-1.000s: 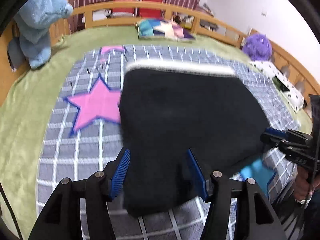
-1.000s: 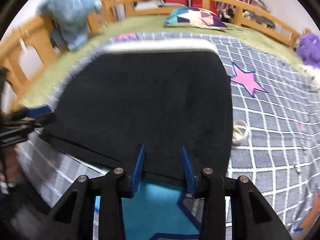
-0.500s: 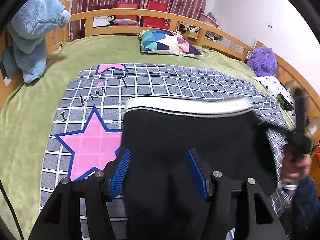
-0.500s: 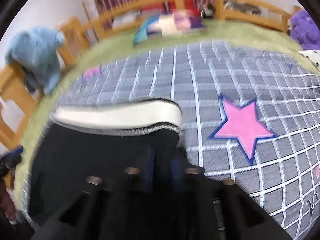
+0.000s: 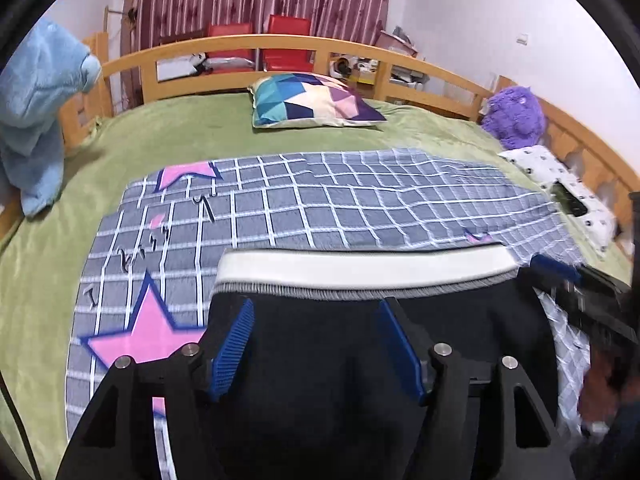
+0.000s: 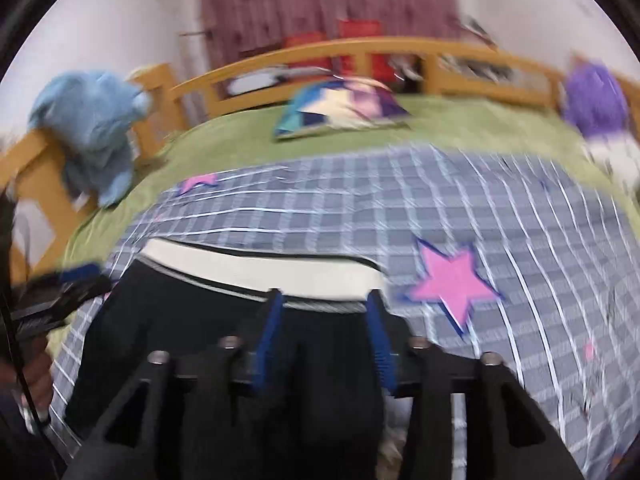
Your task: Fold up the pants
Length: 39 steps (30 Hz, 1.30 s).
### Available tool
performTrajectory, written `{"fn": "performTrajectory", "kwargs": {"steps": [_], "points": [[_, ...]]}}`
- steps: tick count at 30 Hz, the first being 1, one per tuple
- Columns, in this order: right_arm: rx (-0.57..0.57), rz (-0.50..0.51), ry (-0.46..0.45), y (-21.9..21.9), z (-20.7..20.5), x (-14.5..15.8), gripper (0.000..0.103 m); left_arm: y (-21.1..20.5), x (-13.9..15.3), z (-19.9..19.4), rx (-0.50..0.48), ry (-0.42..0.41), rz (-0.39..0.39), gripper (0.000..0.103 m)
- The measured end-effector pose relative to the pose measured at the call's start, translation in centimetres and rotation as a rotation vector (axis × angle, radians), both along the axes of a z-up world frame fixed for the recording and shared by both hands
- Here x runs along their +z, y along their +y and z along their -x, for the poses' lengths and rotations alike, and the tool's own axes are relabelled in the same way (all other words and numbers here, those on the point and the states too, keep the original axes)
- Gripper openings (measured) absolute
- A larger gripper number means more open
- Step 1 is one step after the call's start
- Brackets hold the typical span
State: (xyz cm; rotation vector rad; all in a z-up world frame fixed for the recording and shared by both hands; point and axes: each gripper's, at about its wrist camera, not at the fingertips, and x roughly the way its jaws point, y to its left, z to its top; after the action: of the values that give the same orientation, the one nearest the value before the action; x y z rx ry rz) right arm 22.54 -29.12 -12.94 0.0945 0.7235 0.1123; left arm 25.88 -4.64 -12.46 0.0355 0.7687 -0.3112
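A: Black pants (image 5: 360,360) on checked blanket (image 5: 360,208), white waistband (image 5: 360,266) far side; mid-fold

B: Left gripper (image 5: 316,344), right gripper (image 6: 326,340) both spread, nothing pinched. Next: clamp an edge

Your left wrist camera sits just behind your left gripper (image 5: 316,344), low over the bed, looking forward along the fingers toward the wooden headboard rail (image 5: 280,42). Your right wrist camera sits just behind your right gripper (image 6: 326,334), also low and close, facing the same rail (image 6: 360,46), though its picture is blurred. Both views share the black pants (image 5: 360,344) (image 6: 192,320) directly ahead of the fingers, the checked blanket (image 5: 360,204) (image 6: 360,208) beyond them, and the patchwork pillow (image 5: 312,100) (image 6: 340,110) farther off. Each view catches your other gripper at its edge.
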Motion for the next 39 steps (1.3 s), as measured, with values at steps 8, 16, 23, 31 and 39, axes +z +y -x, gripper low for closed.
{"fn": "performTrajectory", "kwargs": {"steps": [8,16,23,31,39], "points": [[0.011,0.083,0.061,2.7,-3.6,-5.9,0.045,1.3,-5.4,-2.6,0.059,0.173,-0.002,0.070],[-0.043,0.063,0.100,2.4,2.6,-5.0,0.054,3.0,-5.4,5.9,-0.001,0.141,-0.035,0.070],[-0.035,0.064,0.156,4.0,12.2,-6.5,0.054,6.0,-6.8,13.9,0.066,0.138,0.007,0.074],[-0.083,-0.097,0.237,3.2,17.8,-6.6,0.053,7.6,-3.7,16.8,0.127,0.197,0.083,0.073],[-0.156,-0.039,0.069,4.0,22.3,1.5,0.061,5.5,4.2,23.0,0.106,-0.013,0.056,0.080]]}}
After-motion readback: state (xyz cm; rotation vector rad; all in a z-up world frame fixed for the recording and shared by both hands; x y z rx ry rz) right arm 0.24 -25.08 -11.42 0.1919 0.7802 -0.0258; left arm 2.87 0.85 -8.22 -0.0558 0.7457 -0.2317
